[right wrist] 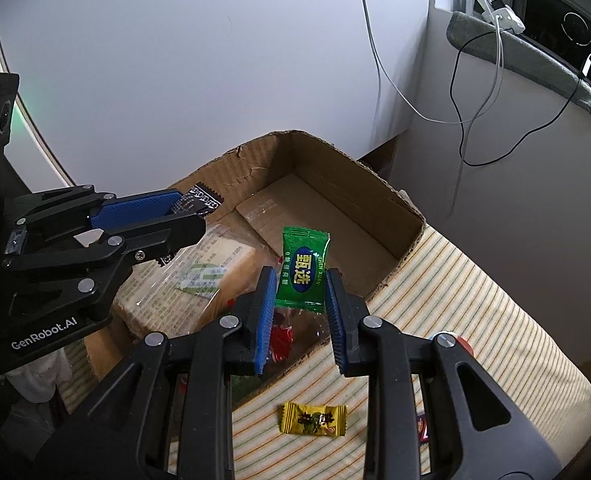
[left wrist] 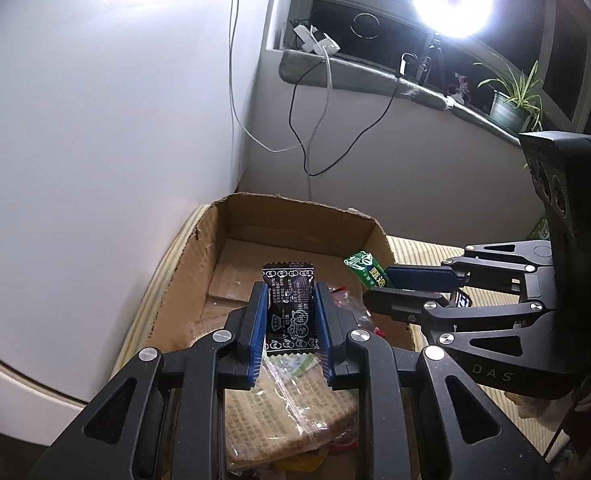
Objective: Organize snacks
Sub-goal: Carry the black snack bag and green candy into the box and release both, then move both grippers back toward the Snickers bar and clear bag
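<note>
Blue pads (left wrist: 257, 320) of the left tool (left wrist: 289, 304) press on both sides of a black packet (left wrist: 290, 312), which stands upright between them over the box (left wrist: 183, 280). Its jaws are nearly closed on the wrapper. To its right, the right tool (right wrist: 300, 292) is clamped the same way on a green candy (right wrist: 302, 270), held upright above the box's right wall. Inside the cardboard box lie a clear bag of biscuits (right wrist: 183, 280) and some red-wrapped sweets (right wrist: 281, 338), though the pile under the tools is partly hidden. On the striped cloth (right wrist: 455, 300) beside the box rests a yellow candy (right wrist: 314, 419), well apart from the green one. What looks like another wrapper shows at the cloth's right edge, too cut off to identify.
</note>
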